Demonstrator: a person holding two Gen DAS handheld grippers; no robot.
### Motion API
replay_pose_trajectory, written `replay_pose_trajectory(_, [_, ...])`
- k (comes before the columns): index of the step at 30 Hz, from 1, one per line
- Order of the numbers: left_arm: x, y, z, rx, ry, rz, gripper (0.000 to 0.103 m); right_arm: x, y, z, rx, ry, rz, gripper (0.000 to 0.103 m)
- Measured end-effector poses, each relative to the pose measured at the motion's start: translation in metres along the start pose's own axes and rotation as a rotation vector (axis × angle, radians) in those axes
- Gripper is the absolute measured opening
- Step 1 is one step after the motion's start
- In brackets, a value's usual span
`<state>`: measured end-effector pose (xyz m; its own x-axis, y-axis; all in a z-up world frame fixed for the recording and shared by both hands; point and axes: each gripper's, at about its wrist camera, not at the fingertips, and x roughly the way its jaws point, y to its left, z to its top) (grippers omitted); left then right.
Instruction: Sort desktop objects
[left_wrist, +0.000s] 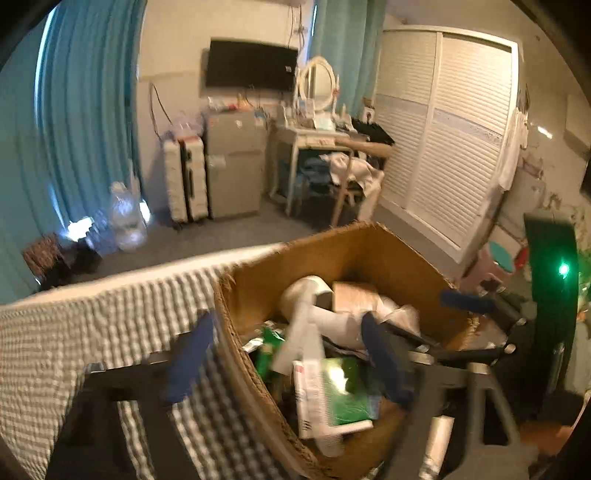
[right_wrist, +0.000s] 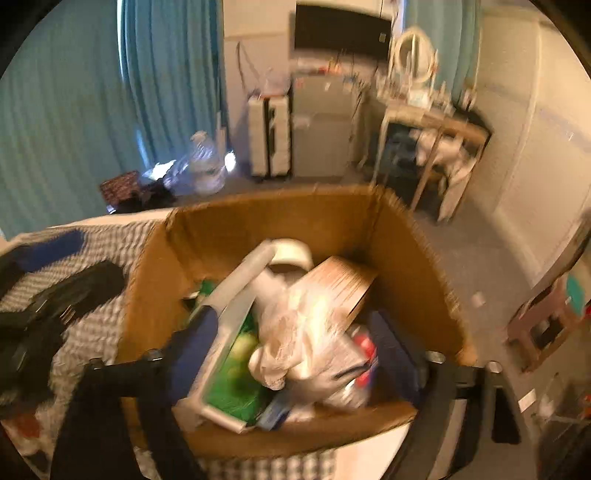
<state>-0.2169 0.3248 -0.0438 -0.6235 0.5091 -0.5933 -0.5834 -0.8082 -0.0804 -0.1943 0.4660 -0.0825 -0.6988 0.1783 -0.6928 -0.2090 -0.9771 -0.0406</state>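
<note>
The left gripper (left_wrist: 288, 354) stands wide, with nothing pressed between its blue fingers (left_wrist: 188, 363). One finger is over the checked cloth (left_wrist: 92, 332), the other over the cardboard box (left_wrist: 332, 251). Just ahead of it and below, inside the box, lie a green and white packet (left_wrist: 336, 395), a roll of tape (left_wrist: 306, 295) and a pale wooden piece (left_wrist: 354, 295).

The right gripper (right_wrist: 295, 343) is also spread wide and empty, both fingers hanging over the box's open top. Between them sit a crumpled white plastic bag (right_wrist: 295, 332) and the green packet, slightly to its left. The tape roll lies further ahead. Motion blur hides the smaller things.

Beyond the box, a suitcase (left_wrist: 184, 181) and a dressing table (left_wrist: 317, 136) stand by the far wall.
</note>
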Motion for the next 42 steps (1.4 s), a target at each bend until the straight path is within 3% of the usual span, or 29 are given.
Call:
replay_pose_trajectory(4, [-0.029,0.009,0.009,0.027,-0.052,0.090,0.091,-0.017,0.000,0.014,0.016,-0.023,-0.013,0.086])
replay_pose_trajectory(7, [-0.067,0.020,0.017,-0.005,-0.109,0.125,0.102,-0.054,0.007,0.022,0.024,-0.097,0.010,0.086])
replay_pose_trajectory(11, [-0.124,0.034,0.019,0.004,-0.181,0.224,0.103,-0.110,0.030,0.028,0.018,-0.177,0.078,0.087])
replay_pose_trajectory(14, [-0.166,0.046,0.016,0.004,-0.211,0.310,0.103,-0.158,0.052,0.030,0.002,-0.251,0.113,0.098])
replay_pose_trajectory(15, [-0.177,0.051,0.014,-0.006,-0.209,0.333,0.103,-0.171,0.058,0.031,-0.001,-0.270,0.120,0.103])
replay_pose_trajectory(20, [-0.224,0.088,-0.011,-0.131,-0.208,0.442,0.103,-0.210,0.094,0.017,-0.016,-0.283,0.175,0.103])
replay_pose_trajectory(25, [-0.246,0.121,-0.064,-0.173,-0.190,0.504,0.103,-0.209,0.123,-0.023,-0.036,-0.240,0.228,0.103])
replay_pose_trajectory(32, [-0.236,0.139,-0.120,-0.235,-0.130,0.559,0.103,-0.164,0.144,-0.072,0.044,-0.148,0.194,0.103])
replay_pose_trajectory(38, [-0.214,0.131,-0.135,-0.218,-0.105,0.588,0.103,-0.126,0.154,-0.095,0.037,-0.083,0.164,0.103])
replay_pose_trajectory(42, [-0.194,0.129,-0.129,-0.201,-0.081,0.538,0.103,-0.115,0.157,-0.096,-0.008,-0.098,0.130,0.103])
